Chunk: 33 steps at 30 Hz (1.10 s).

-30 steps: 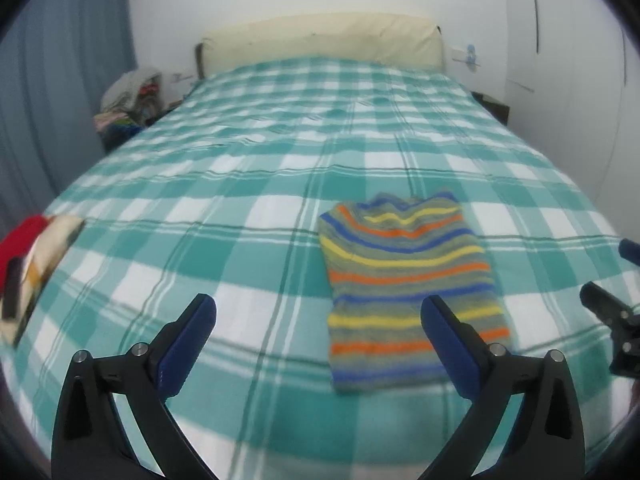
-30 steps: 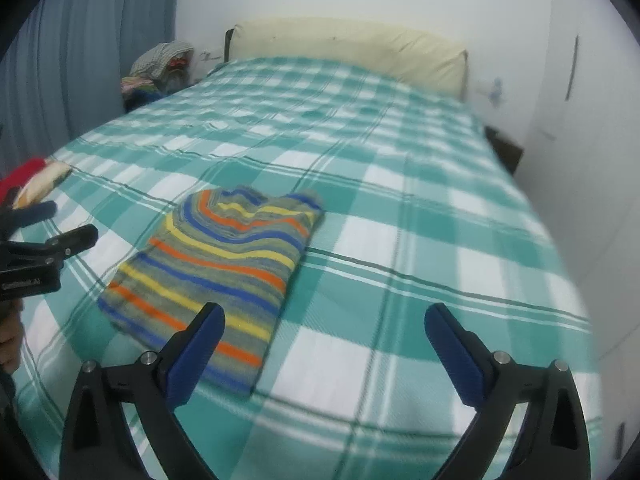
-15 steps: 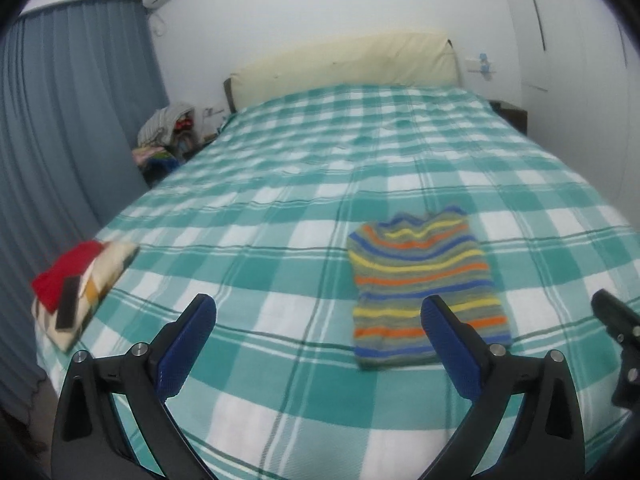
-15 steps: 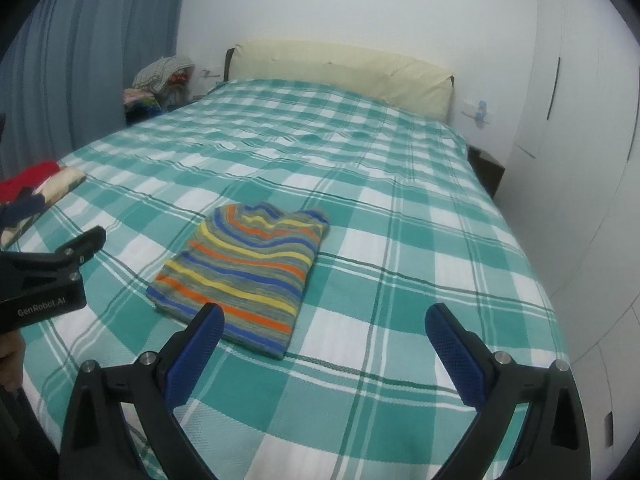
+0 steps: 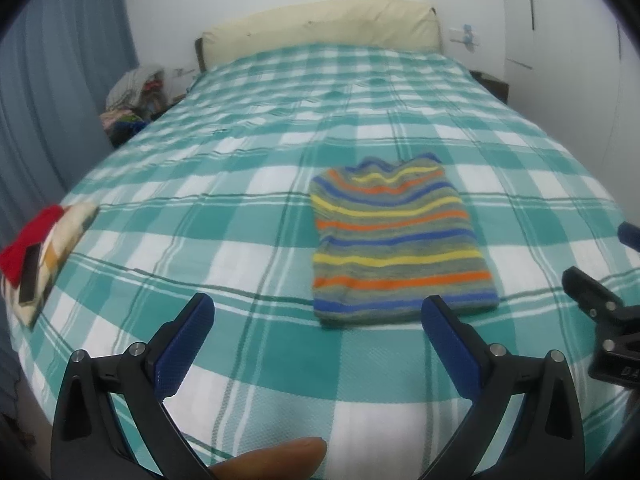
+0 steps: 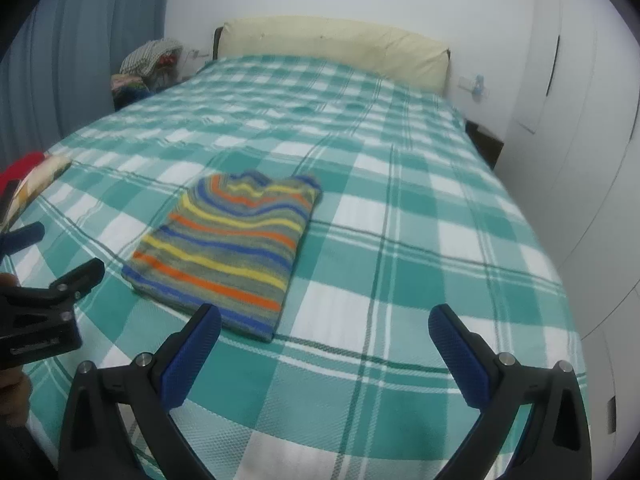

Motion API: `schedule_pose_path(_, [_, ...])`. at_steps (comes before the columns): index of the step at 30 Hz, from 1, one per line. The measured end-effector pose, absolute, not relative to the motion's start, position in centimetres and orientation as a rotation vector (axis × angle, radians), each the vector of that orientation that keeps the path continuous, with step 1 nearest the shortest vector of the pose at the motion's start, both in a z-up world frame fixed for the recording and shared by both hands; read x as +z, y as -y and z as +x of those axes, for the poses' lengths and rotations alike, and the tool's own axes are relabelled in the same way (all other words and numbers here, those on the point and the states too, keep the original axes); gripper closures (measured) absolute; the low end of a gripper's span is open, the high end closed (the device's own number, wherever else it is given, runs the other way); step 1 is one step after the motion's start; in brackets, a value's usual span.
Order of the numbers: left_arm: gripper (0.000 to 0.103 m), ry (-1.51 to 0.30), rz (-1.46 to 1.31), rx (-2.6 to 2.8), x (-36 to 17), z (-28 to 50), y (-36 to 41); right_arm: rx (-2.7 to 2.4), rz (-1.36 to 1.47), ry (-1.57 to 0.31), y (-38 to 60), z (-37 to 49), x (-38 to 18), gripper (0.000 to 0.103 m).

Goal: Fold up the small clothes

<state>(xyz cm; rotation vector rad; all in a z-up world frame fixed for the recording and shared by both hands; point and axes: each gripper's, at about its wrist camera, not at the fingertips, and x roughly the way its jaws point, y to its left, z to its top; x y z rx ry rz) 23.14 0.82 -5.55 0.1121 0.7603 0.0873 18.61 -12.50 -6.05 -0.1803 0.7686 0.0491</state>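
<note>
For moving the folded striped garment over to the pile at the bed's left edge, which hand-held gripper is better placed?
Left, probably. The left hand-held gripper is open with the striped garment straight ahead, and the pile lies on its side. The right hand-held gripper, also open, points mostly at bare blanket.

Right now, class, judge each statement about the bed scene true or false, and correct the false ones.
1. The striped garment lies folded on the checked blanket. True.
2. The left tool grips the garment. False: it is open and holds nothing.
3. The right tool is open. True.
4. The red and cream pile lies on top of the striped garment. False: it sits apart, at the bed's left edge.
</note>
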Motion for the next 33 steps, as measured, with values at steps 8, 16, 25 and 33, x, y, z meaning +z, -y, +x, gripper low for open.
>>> schedule_pose_path(8, [0.000, -0.779, 0.098, 0.089, -5.4, 22.9, -1.5, 0.079, -0.158, -0.781, 11.9, 18.6, -6.5, 0.001])
schedule_pose_path(16, [0.000, -0.787, 0.083, 0.070, -4.2, 21.8, -1.5, 0.098, -0.158, -0.755, 11.1, 17.0, -5.1, 0.001])
schedule_pose_path(25, [0.000, -0.776, 0.135, 0.150, -1.6, 19.0, -1.9, 0.082, -0.157, -0.767, 11.4, 15.4, -3.2, 0.001])
schedule_pose_path(33, [0.000, -0.768, 0.117, 0.112, 1.0, 12.9, -1.3, 0.056, -0.175, -0.732, 12.4, 9.0, 1.1, 0.001])
